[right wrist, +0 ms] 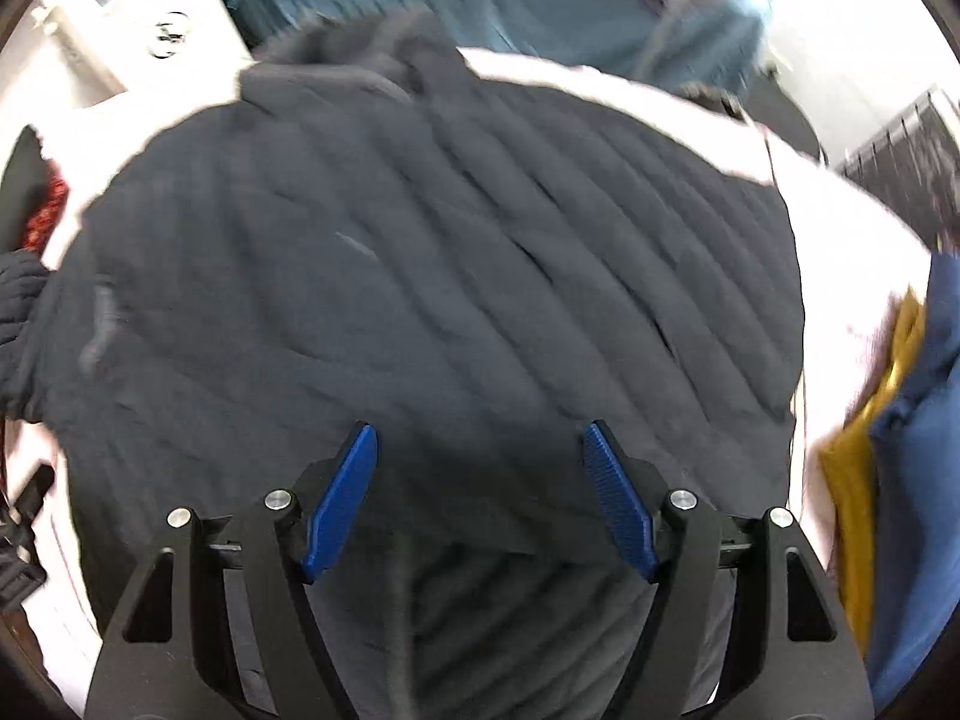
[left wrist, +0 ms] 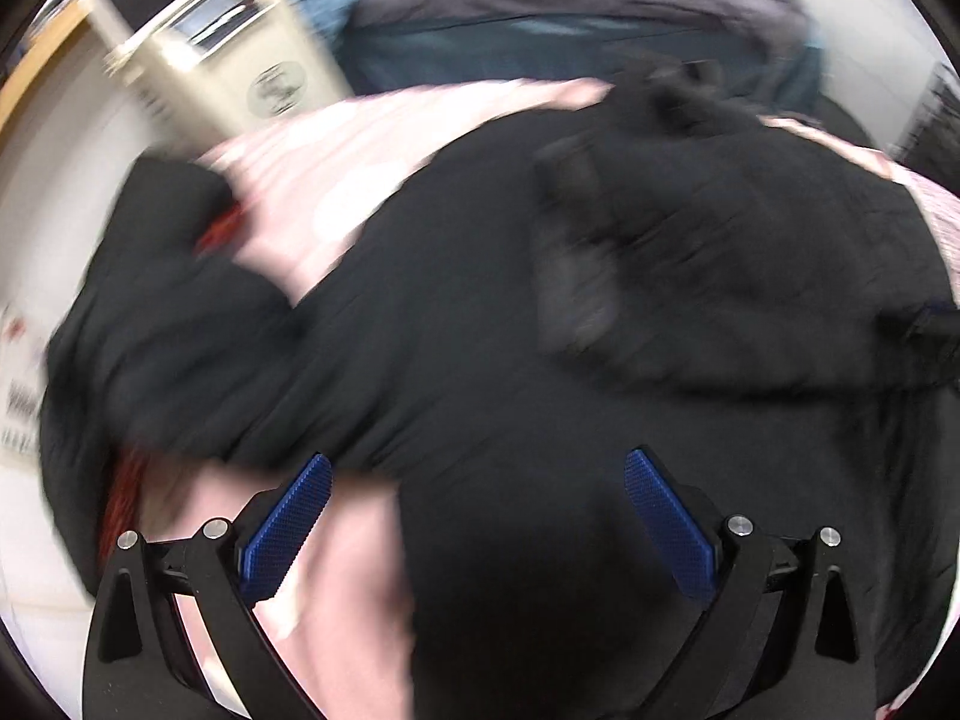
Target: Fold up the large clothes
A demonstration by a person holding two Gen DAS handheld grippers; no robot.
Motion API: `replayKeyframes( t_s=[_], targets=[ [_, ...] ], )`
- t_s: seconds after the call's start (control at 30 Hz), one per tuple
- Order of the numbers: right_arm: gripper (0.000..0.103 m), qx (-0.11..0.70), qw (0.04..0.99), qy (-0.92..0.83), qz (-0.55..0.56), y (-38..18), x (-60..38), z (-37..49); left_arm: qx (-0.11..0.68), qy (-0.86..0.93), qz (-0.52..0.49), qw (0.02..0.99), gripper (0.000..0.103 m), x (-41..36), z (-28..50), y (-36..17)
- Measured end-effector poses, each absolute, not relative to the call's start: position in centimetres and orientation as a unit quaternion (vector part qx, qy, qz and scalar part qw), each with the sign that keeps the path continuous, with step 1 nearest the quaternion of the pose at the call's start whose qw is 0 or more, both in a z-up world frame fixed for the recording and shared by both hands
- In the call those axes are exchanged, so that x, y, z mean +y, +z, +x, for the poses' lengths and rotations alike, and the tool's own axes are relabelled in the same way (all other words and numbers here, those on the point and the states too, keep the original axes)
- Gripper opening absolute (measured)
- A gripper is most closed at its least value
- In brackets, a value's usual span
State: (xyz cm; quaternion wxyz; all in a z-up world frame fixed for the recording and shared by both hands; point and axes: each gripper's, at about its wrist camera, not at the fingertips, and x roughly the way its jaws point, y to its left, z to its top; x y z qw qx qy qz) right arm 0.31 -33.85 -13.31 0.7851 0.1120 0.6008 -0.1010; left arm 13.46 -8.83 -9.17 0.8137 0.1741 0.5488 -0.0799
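A large black quilted jacket (right wrist: 432, 252) lies spread on a pale pink bedcover (left wrist: 336, 180). In the left wrist view the jacket (left wrist: 600, 300) fills the middle, with a sleeve trailing to the left. My left gripper (left wrist: 477, 468) is open and empty, just above the jacket's near edge. My right gripper (right wrist: 480, 438) is open and empty, hovering over the jacket's lower body. Both views are blurred by motion.
A pile of blue and grey clothes (left wrist: 570, 18) lies behind the jacket. A beige cabinet (left wrist: 228, 60) stands at the back left. Mustard and blue fabric (right wrist: 900, 420) lies to the right. Red fabric (right wrist: 45, 210) shows at the left.
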Motion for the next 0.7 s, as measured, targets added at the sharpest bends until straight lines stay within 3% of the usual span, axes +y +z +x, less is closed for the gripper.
replayKeyframes(
  t_s=[0.07,0.3,0.6,0.7],
  targets=[
    [0.081,0.608,0.776,-0.110,0.126,-14.6,-35.0,-0.1,0.537,-0.119,0.190,0.814,0.097,-12.7,14.9,-9.1],
    [0.097,0.636,0.757,-0.104,0.106,-17.6,-35.0,1.1,0.532,-0.155,0.267,0.788,0.097,-19.7,18.1,-13.1],
    [0.098,0.641,0.753,-0.106,0.102,-20.0,-34.8,2.7,0.634,-0.141,0.142,0.747,0.098,-17.1,22.0,-18.0],
    [0.098,0.643,0.750,-0.121,0.100,-20.4,-34.4,3.3,0.644,-0.139,0.145,0.738,0.098,-17.2,22.6,-18.8]
  ],
)
